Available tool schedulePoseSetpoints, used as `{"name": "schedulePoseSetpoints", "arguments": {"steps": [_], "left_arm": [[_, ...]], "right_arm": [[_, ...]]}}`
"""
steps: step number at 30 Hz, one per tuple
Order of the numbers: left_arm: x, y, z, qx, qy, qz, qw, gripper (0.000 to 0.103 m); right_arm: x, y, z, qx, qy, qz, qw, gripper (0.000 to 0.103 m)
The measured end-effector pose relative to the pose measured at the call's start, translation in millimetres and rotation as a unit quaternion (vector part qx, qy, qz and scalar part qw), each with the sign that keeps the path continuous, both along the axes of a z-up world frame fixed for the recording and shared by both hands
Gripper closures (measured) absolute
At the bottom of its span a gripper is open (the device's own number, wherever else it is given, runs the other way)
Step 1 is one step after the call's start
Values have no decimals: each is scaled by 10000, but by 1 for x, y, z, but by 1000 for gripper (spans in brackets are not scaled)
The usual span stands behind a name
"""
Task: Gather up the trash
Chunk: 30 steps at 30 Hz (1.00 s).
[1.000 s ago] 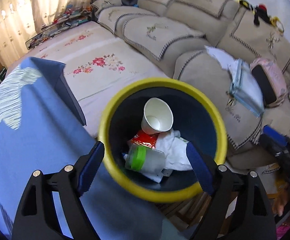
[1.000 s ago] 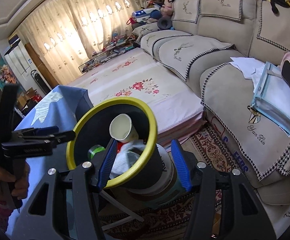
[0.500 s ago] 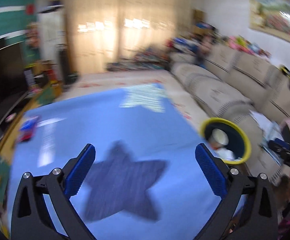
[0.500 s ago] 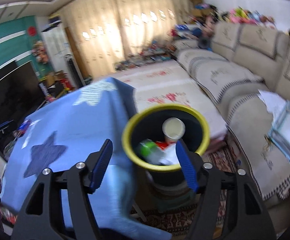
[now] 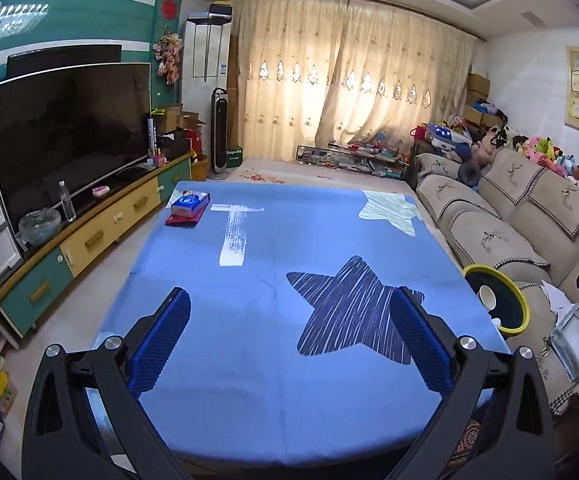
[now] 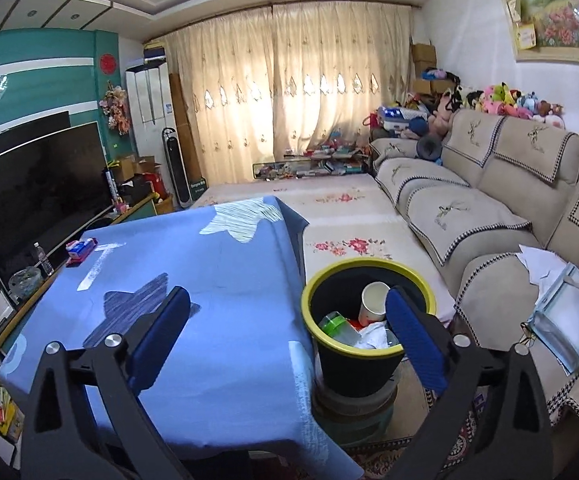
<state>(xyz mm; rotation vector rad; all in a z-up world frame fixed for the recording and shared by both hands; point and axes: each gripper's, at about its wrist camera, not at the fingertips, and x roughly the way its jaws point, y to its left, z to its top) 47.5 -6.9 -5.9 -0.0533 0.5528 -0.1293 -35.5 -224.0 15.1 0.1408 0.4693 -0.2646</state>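
Both hand-held grippers, left (image 5: 289, 336) and right (image 6: 287, 332), hang released and empty, the right's jaws having just been opening. Collected trash (image 6: 363, 320) lies in the yellow-rimmed bin (image 6: 313, 326) beside the surface (image 5: 289, 240). That surface looks cleared apart from a small box (image 5: 189, 205), so collecting seems finished; the next move would be checking for leftovers.

Sunlit cream curtains (image 5: 353, 80), a beige sofa (image 6: 489, 200), a teal wall (image 5: 69, 12) behind the television (image 5: 69, 132).

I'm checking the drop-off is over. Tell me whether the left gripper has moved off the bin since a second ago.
Yes. The left gripper, open and empty, has swung from the yellow-rimmed bin to over the blue tablecloth.
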Motion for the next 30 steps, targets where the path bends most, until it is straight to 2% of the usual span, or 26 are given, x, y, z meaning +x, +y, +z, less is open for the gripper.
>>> {"name": "schedulePoseSetpoints", "arguments": {"steps": [6, 30], "left_arm": [[-13, -8, 4, 160, -47, -80, 9998, 5], [-8, -26, 11, 47, -36, -226, 9997, 5]], "right_arm": [[-3, 11, 3, -26, -35, 126, 9999, 7], [2, 7, 1, 13, -47, 77, 10000, 7]]}}
